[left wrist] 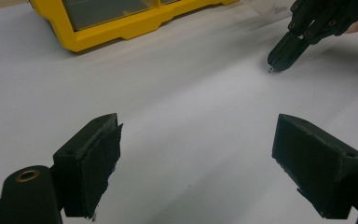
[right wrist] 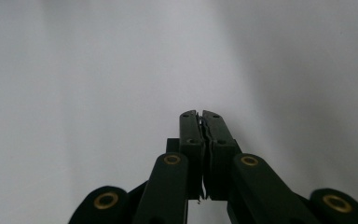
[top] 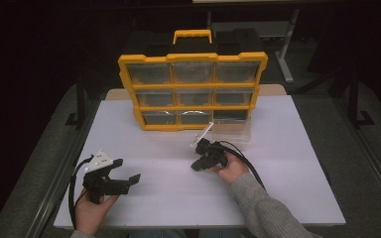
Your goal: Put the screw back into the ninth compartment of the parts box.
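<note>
- Nearest to me in the high view is my left gripper [top: 124, 171], held low over the near-left part of the white table [top: 287, 198]; its jaws stand wide apart with nothing between them, and in the left gripper view I see bare tabletop in the gap.
- My right gripper [top: 197, 166] sits near the middle of the table, tips angled down toward the surface. Its jaws are pressed together; in the right gripper view they meet along one seam, and I cannot tell whether anything tiny is pinched there.
- In the left gripper view the right gripper [left wrist: 276, 61] comes in from the upper right, its tip at or just above the tabletop, with a small pale speck beside it that I cannot identify.
- Just beyond the right gripper lies a clear plastic piece [top: 233, 131], flat on the table in front of the organiser's lower right corner.
- The yellow organiser case [top: 192, 90] stands upright at the far side of the table, handle on top, nine clear-fronted drawers in three rows facing me.
- The table is plain, matte and white, lit evenly, with soft shadows under both grippers.
- Around it the room is dark: grey floor, black stand legs on both sides, and a pale table frame at the far right.
</note>
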Available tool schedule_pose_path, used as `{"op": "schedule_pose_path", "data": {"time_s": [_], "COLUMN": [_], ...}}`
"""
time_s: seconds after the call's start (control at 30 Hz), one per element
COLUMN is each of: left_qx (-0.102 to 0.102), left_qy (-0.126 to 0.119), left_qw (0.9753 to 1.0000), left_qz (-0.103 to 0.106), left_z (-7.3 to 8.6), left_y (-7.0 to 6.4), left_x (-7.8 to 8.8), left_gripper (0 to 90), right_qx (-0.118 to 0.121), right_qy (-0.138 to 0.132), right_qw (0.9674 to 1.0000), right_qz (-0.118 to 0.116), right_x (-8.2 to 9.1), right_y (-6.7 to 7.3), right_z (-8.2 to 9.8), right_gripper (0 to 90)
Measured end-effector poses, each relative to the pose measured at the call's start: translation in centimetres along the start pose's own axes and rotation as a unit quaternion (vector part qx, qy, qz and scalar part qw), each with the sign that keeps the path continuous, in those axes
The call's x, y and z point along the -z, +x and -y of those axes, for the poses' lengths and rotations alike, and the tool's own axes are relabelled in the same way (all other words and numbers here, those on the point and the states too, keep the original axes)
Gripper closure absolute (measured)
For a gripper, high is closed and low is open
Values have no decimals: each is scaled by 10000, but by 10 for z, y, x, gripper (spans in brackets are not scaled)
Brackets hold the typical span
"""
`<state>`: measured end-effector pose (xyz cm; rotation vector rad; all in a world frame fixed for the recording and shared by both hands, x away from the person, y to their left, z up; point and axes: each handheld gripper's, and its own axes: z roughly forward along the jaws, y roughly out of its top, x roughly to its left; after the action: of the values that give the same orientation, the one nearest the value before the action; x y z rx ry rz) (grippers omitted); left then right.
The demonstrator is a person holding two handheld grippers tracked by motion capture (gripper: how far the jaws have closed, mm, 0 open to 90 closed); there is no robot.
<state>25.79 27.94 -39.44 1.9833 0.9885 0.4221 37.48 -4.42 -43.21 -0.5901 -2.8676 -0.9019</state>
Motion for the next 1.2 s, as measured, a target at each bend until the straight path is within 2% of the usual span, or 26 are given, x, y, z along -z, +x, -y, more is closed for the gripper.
{"op": "schedule_pose_path", "data": {"time_s": [0.13,0.23,0.3,0.53,0.77,1.2], "left_qx": [8,-14,-23,-17,-24,-1], "left_qy": [3,5,1,16,14,-6], "left_qw": [10000,10000,10000,10000,10000,10000], "left_qz": [-1,-2,-6,-14,-15,-16], "left_z": [0,-1,-1,-1,-1,-1], "left_y": [0,0,0,0,-1,-1], "left_x": [0,0,0,-1,-1,0], "left_gripper": [149,149,149,149,149,152], "right_qx": [26,79,86,57,137,39], "right_qy": [-119,-94,-85,-249,-330,-533], "right_qw": [9999,9999,9999,9996,9993,9986], "right_qz": [-90,-92,-42,-131,-58,56], "right_x": [10,15,21,44,60,97], "right_y": [-1,0,0,-4,-6,-13], "right_z": [-2,-3,-4,-8,-13,-21], "right_gripper": [867,867,867,868,868,868]}}
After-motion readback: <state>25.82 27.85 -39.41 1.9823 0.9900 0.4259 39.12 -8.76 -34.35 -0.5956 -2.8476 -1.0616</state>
